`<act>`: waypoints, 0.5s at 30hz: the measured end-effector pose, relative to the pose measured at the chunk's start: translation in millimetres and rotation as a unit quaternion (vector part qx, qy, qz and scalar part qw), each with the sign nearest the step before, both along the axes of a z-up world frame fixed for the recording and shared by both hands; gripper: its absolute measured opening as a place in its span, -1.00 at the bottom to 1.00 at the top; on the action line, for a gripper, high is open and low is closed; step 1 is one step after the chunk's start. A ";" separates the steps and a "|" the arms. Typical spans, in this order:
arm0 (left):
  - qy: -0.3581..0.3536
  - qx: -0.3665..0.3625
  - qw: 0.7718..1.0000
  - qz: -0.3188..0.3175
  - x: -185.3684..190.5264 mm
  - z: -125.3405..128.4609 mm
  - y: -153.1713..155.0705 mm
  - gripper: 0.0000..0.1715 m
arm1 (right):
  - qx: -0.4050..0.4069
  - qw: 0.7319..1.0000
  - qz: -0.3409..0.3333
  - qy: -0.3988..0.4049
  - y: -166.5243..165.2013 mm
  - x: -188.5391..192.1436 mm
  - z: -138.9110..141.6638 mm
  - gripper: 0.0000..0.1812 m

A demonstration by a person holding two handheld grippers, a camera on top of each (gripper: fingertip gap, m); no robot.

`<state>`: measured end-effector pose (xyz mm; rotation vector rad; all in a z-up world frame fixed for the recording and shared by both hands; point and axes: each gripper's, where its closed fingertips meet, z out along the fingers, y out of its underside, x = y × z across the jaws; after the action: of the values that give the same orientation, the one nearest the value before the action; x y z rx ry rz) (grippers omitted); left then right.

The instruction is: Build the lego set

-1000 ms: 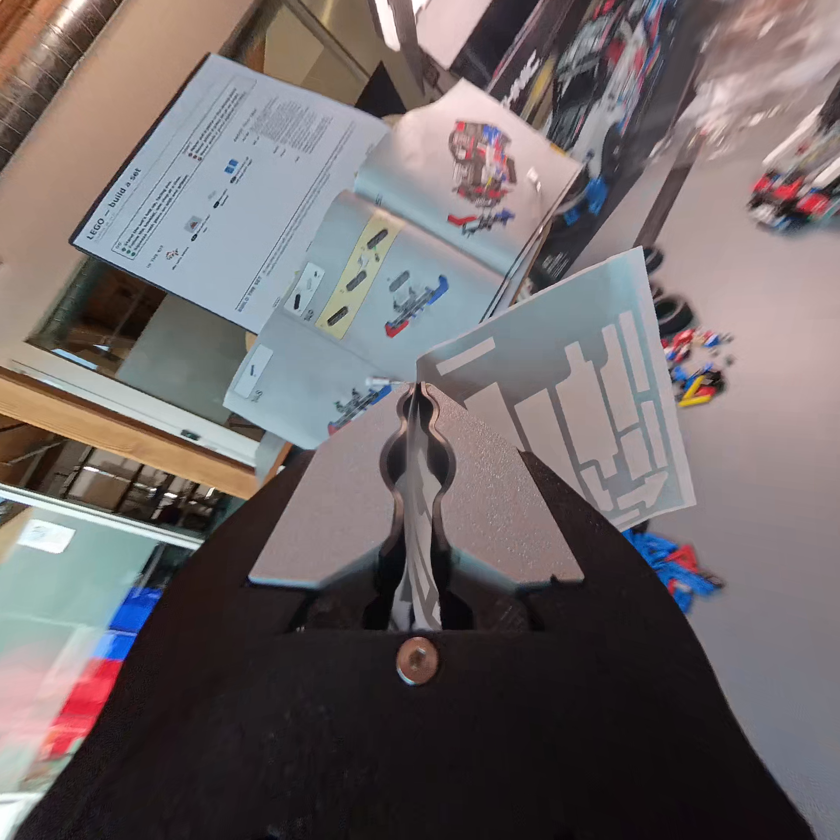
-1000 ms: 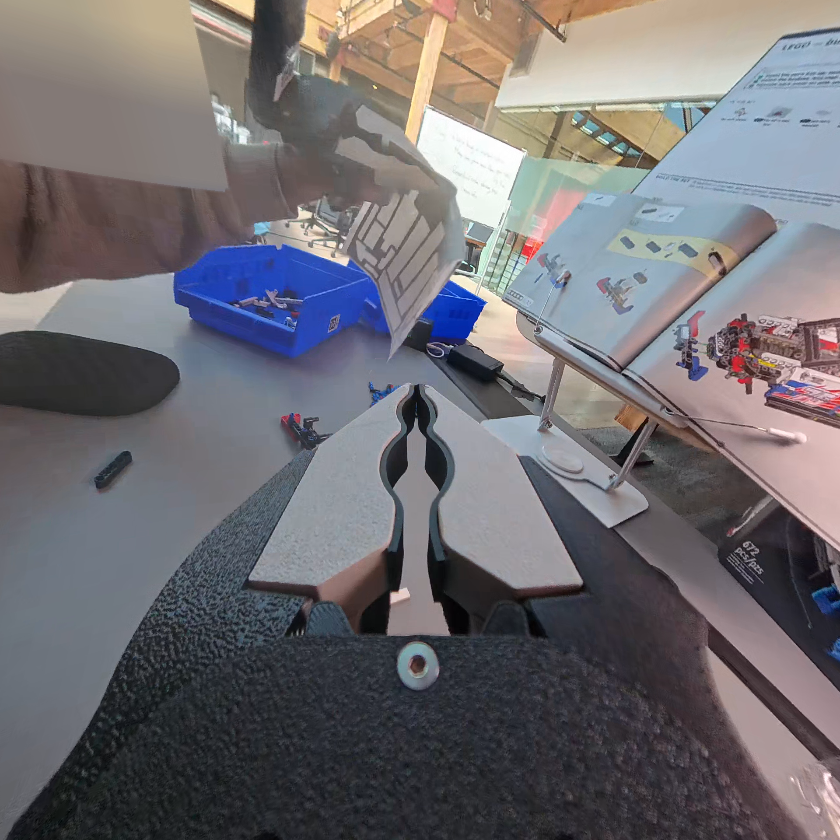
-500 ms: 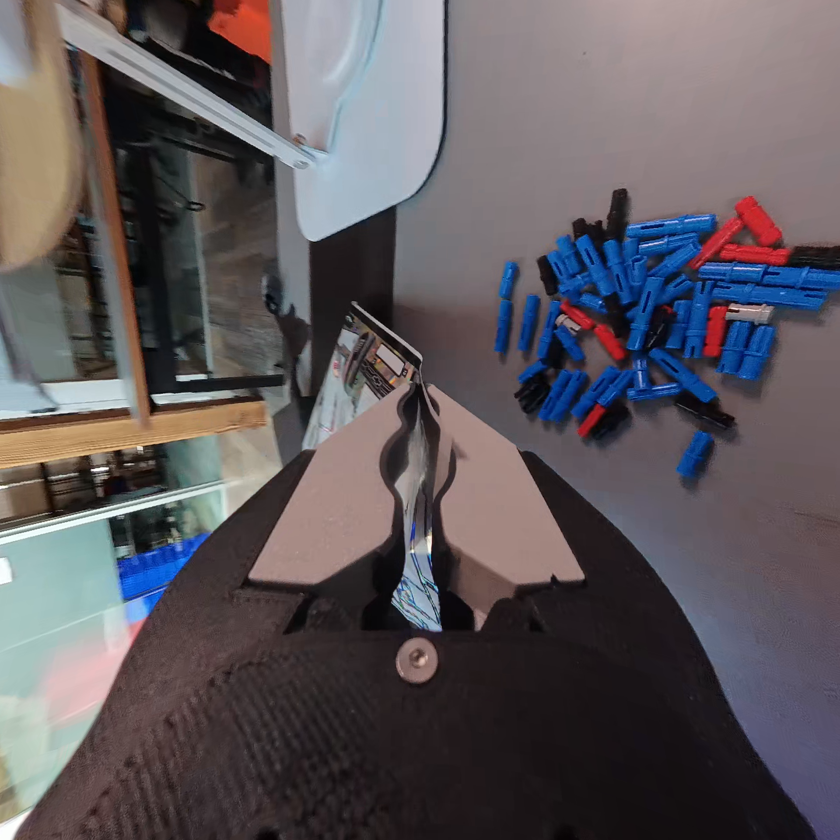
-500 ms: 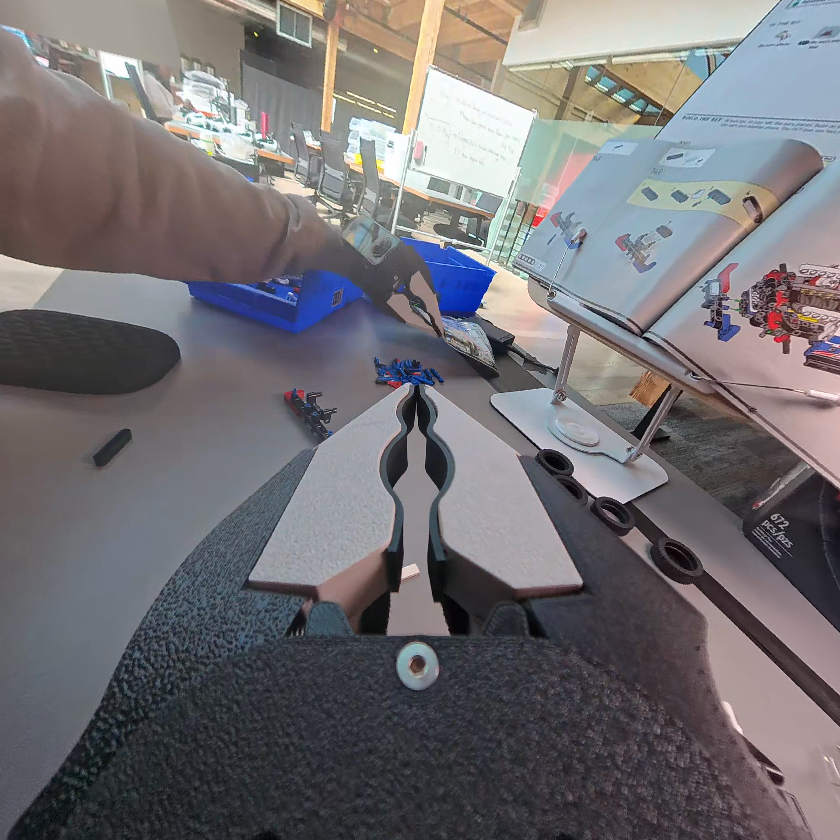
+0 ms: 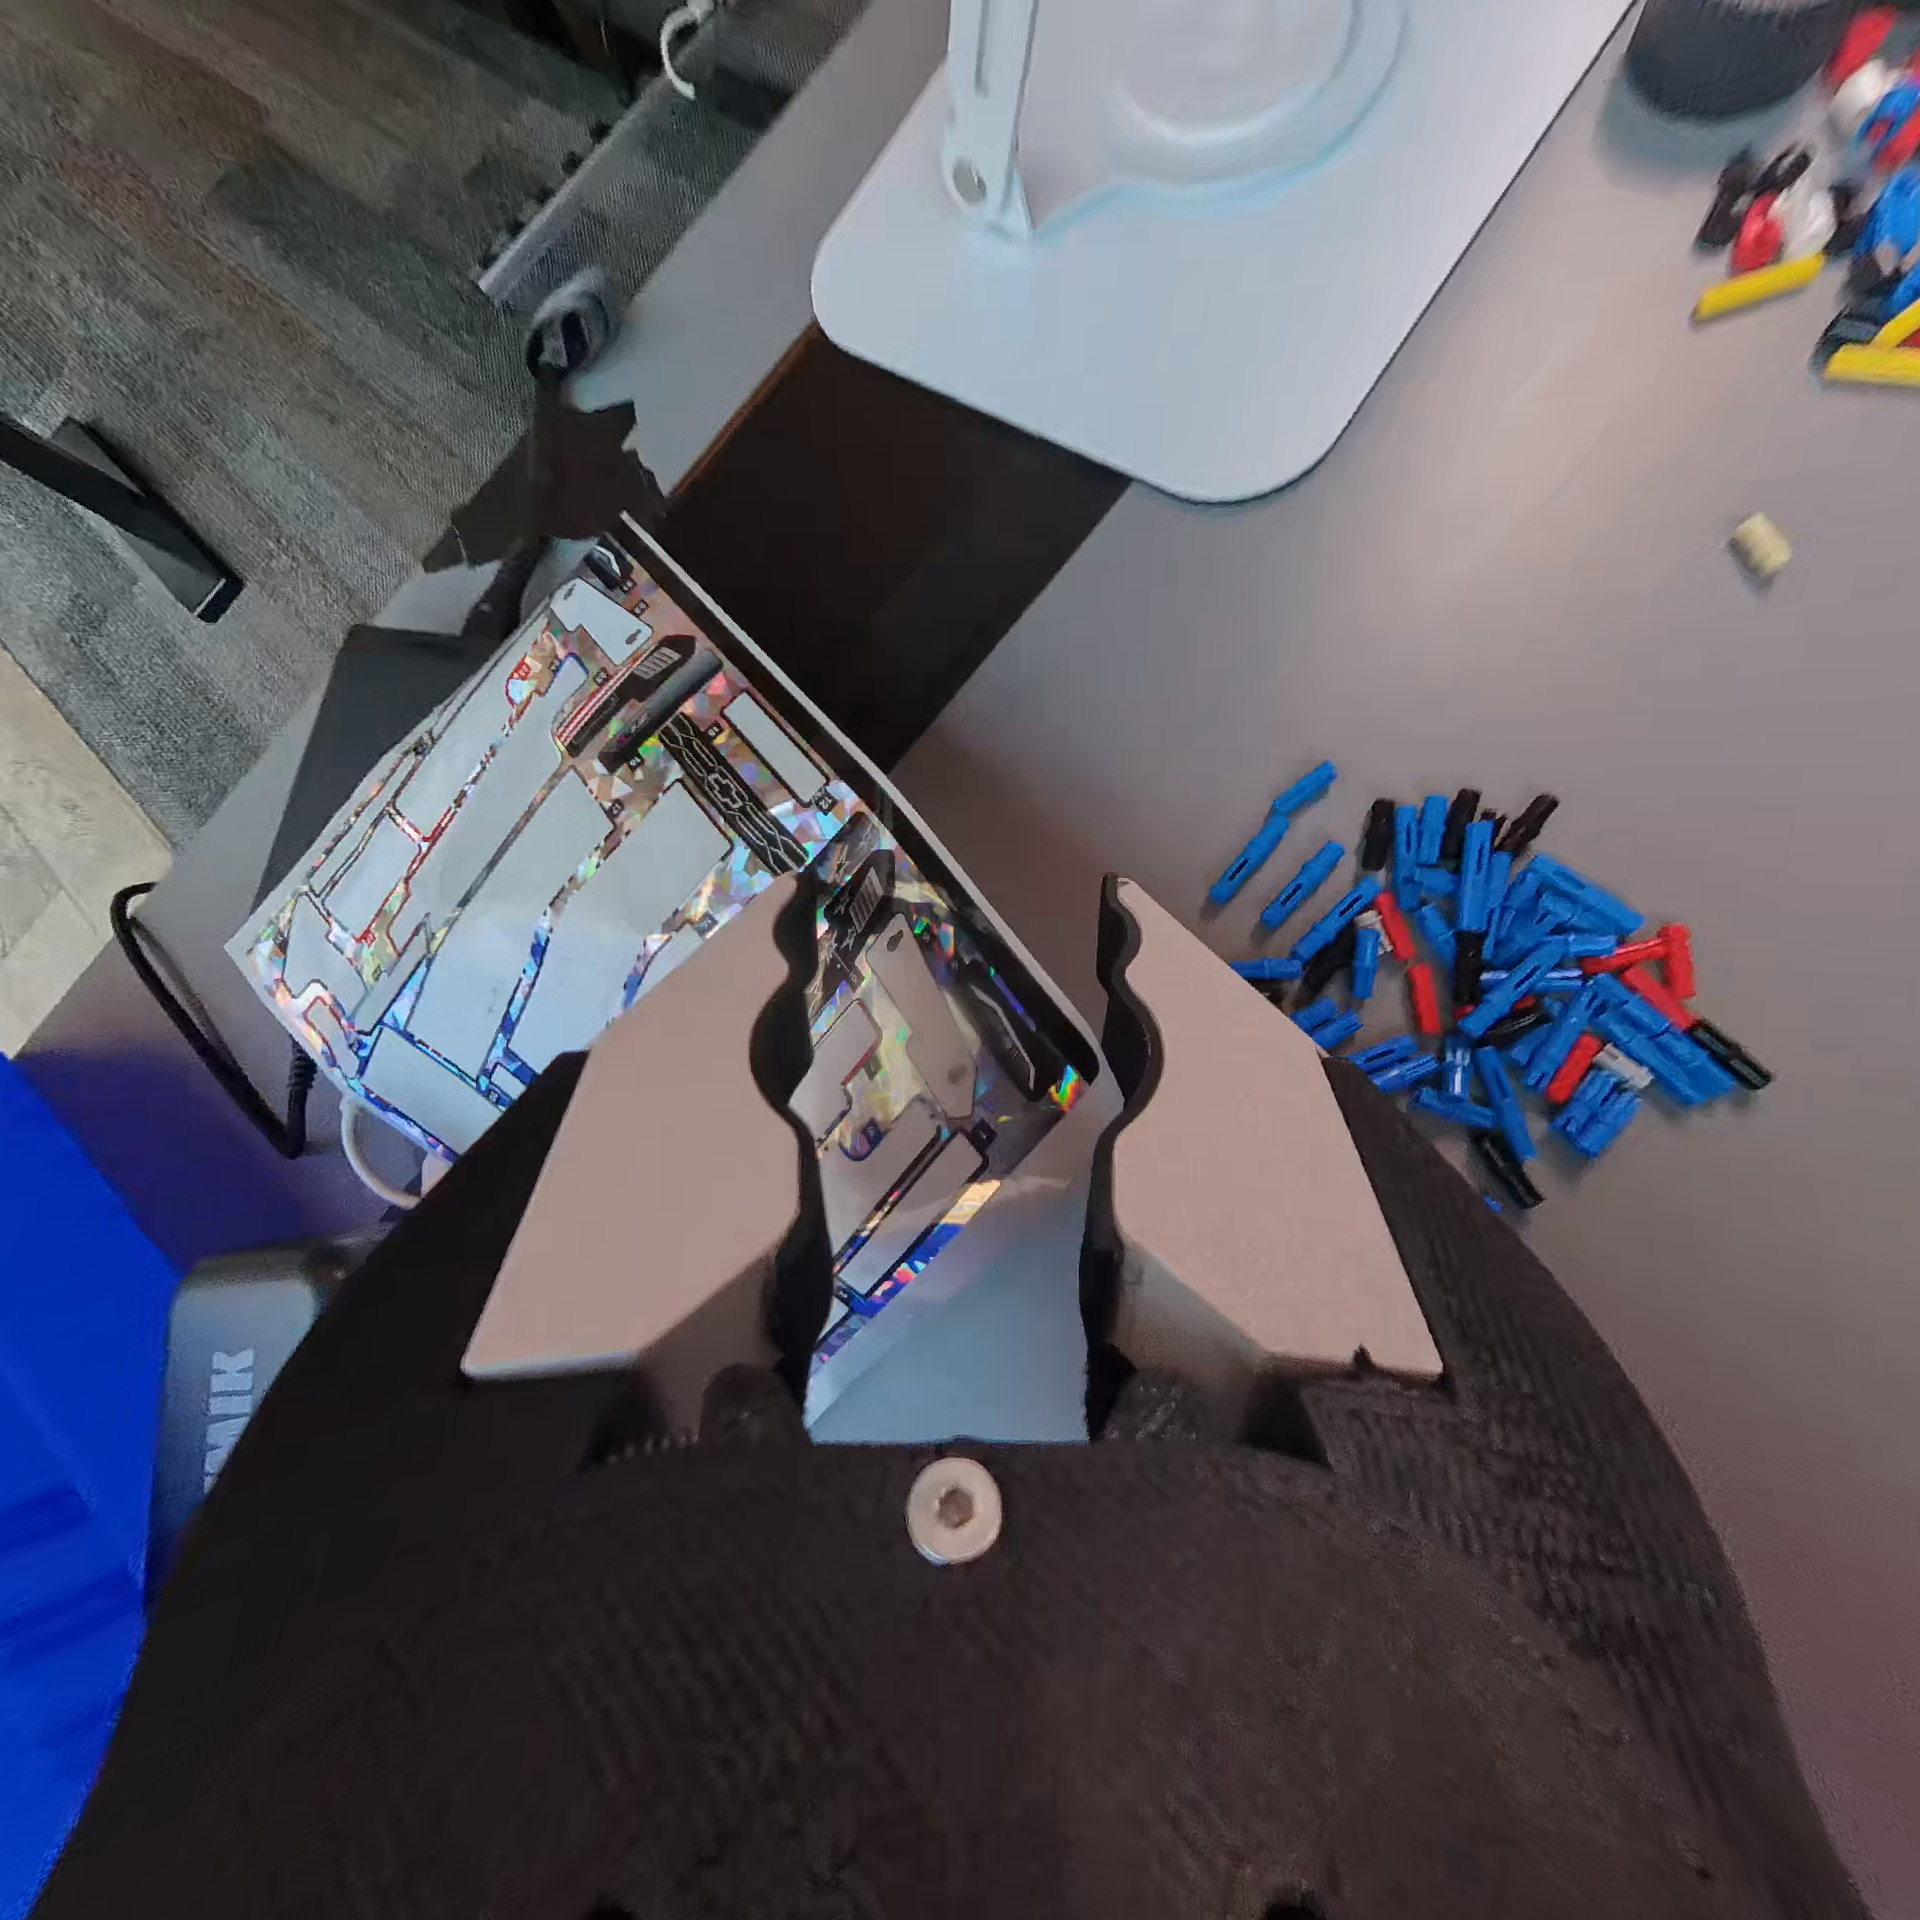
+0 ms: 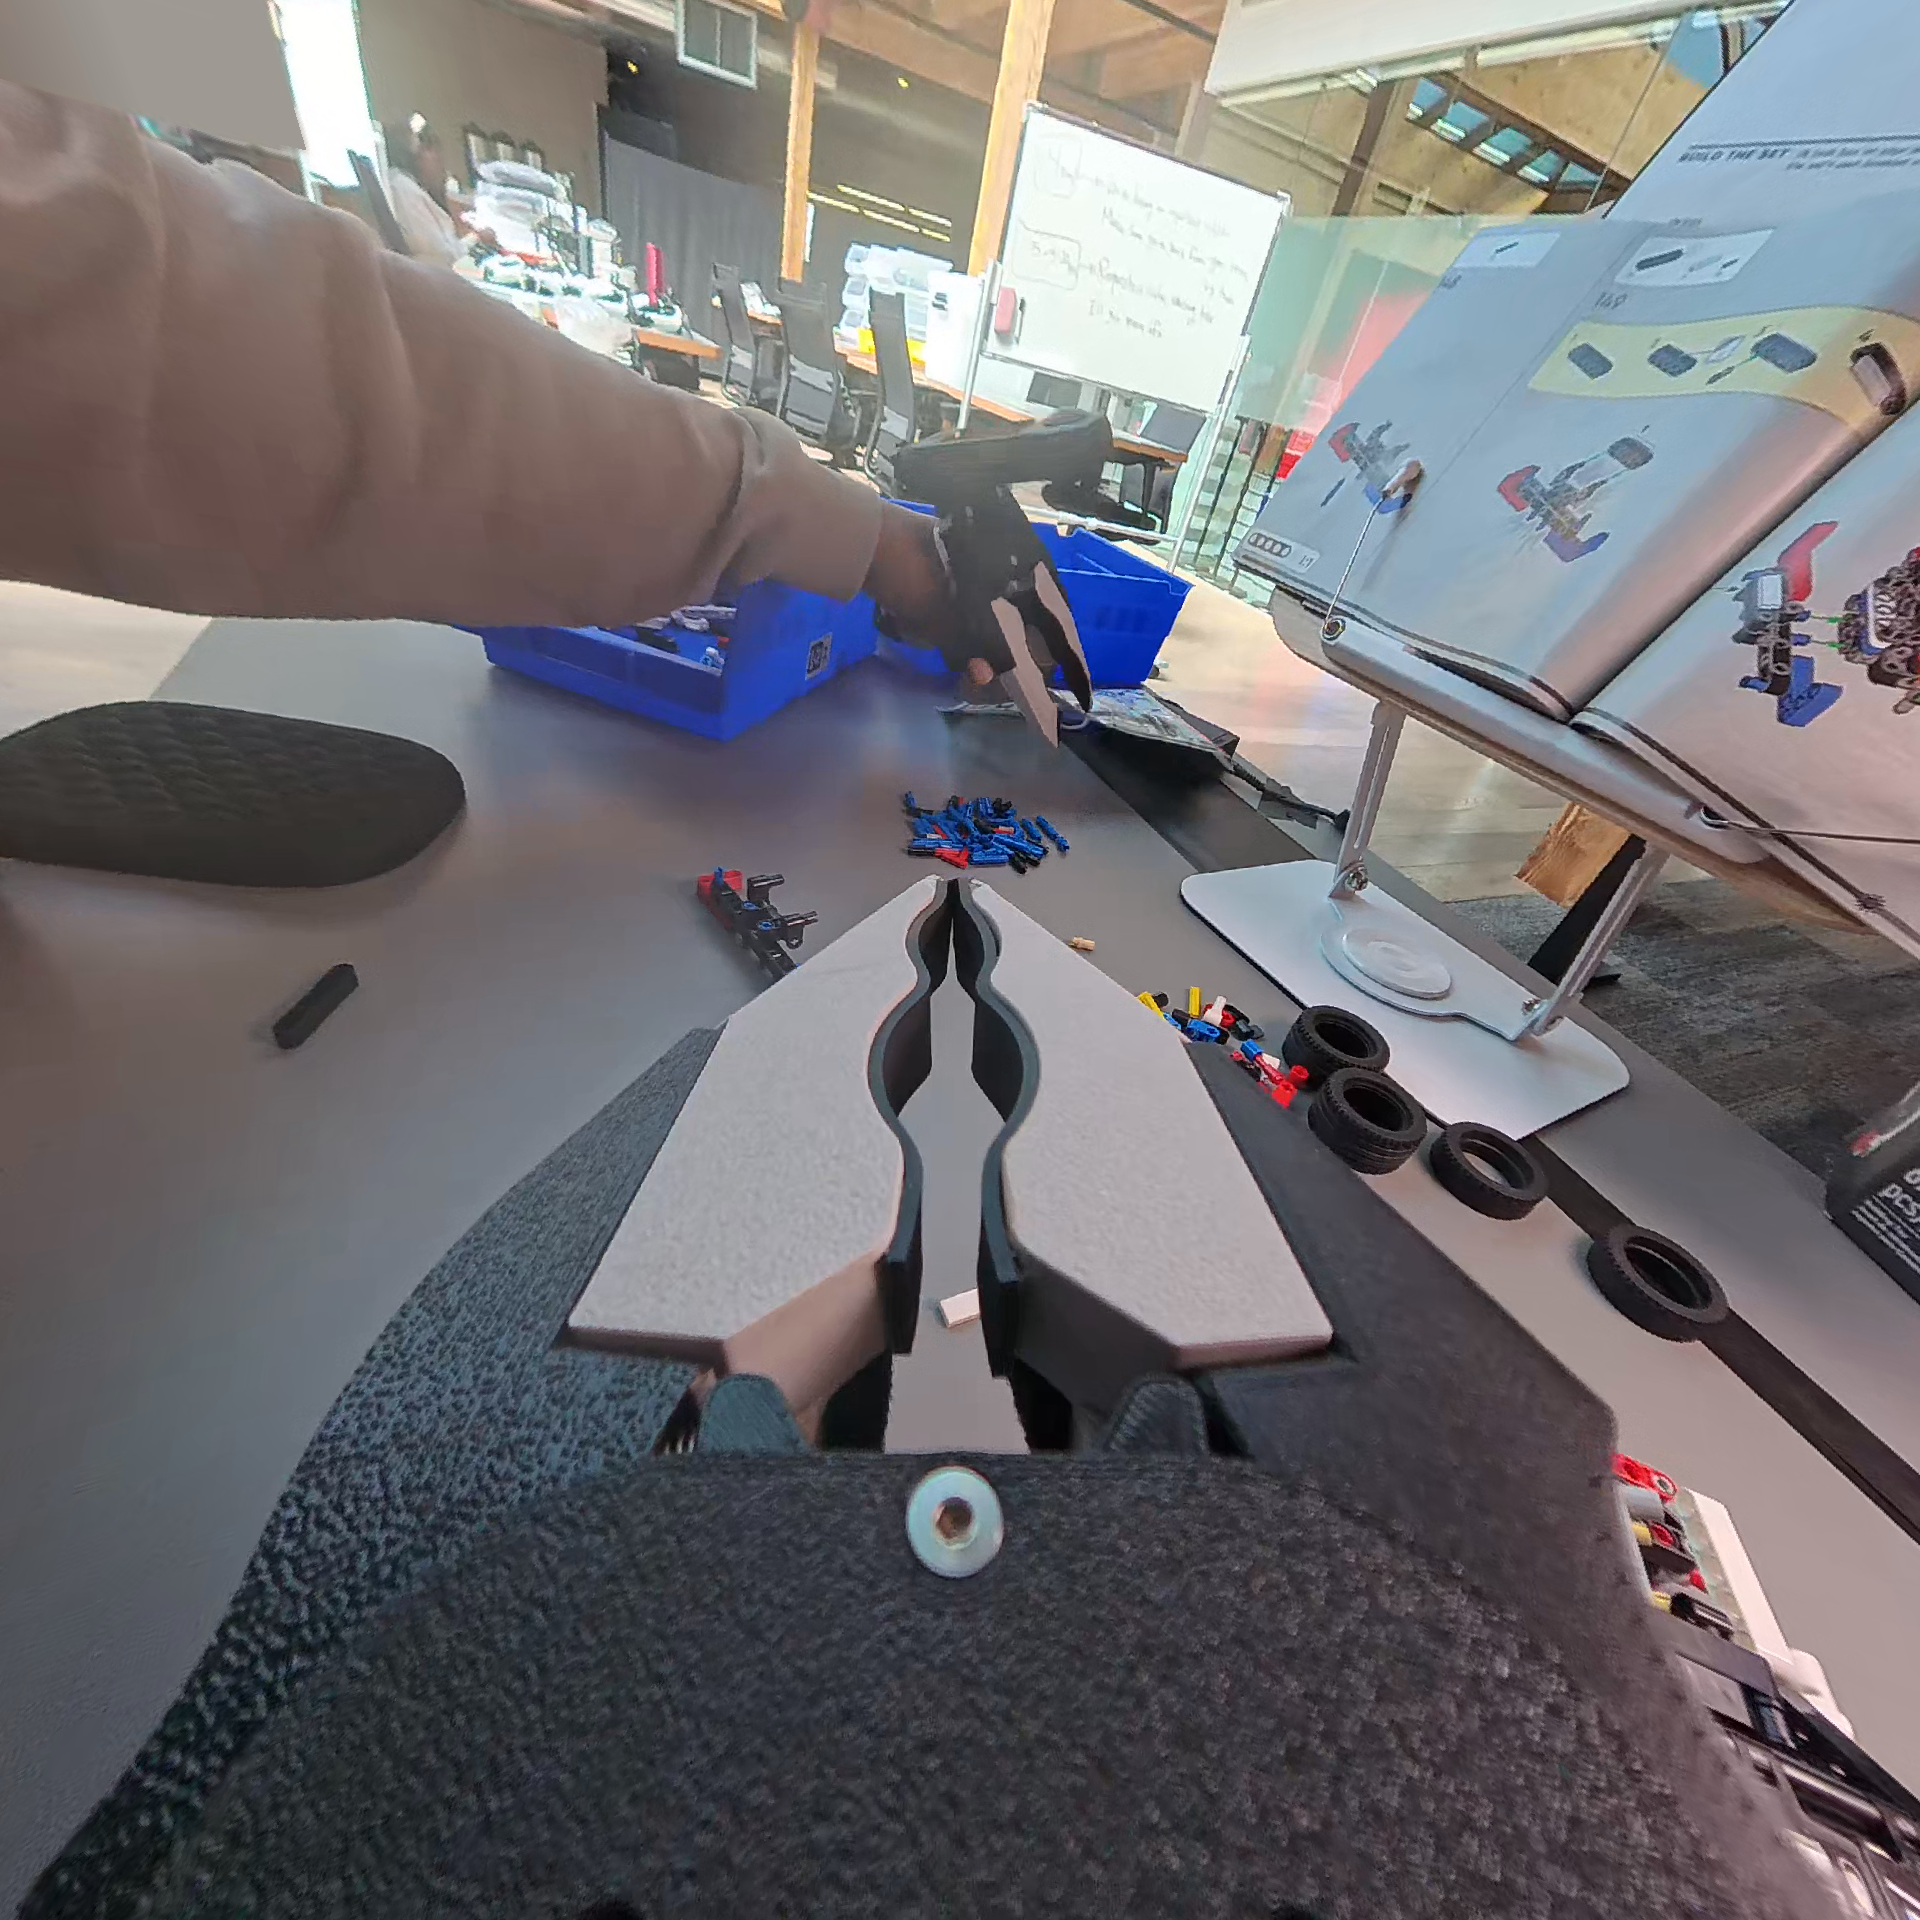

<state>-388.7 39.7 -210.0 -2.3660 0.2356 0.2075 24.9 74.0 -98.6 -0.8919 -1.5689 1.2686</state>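
My left gripper (image 5: pixel 951 904) is open and empty, hovering just above a shiny sticker sheet (image 5: pixel 520 883) that lies at the table's far edge, partly over a black power adapter. A pile of blue, red and black pins (image 5: pixel 1486 997) lies to its right. In the right wrist view my right gripper (image 6: pixel 951 888) is shut and empty, low over the grey table (image 6: pixel 520 1039). The left gripper (image 6: pixel 1039 675) shows far ahead beside the sticker sheet (image 6: pixel 1143 717), beyond the pin pile (image 6: pixel 982 831). A small red and black assembly (image 6: pixel 753 914) lies nearer.
An open instruction booklet (image 6: pixel 1558 468) rests on a white stand (image 6: pixel 1455 997) at the right. Several black tyres (image 6: pixel 1366 1117) and small loose parts (image 6: pixel 1205 1023) lie by it. Blue bins (image 6: pixel 675 665) stand at the back. A black pad (image 6: pixel 208 790) and a black brick (image 6: pixel 315 1005) lie at the left. About 45 cm separates my left fingertips from my right. My right gripper is the nearer one to the black brick (image 6: pixel 315 1005): about 25 cm, against 40 cm.
My left gripper swung down from the air to the table's far edge, opened and let go of the sticker sheet, which now lies flat. The right gripper stayed shut and barely moved.
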 end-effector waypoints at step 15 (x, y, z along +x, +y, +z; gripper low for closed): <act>-0.144 0.167 0.969 -0.109 146.2 110.0 -25.1 -0.24 | -0.012 1.000 0.007 0.003 -4.3 -0.3 1.7 -1.00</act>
<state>-242.5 14.6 -100.0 -1.9862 0.2926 -0.1885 24.6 69.7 -96.9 -0.8940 -1.5611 1.3013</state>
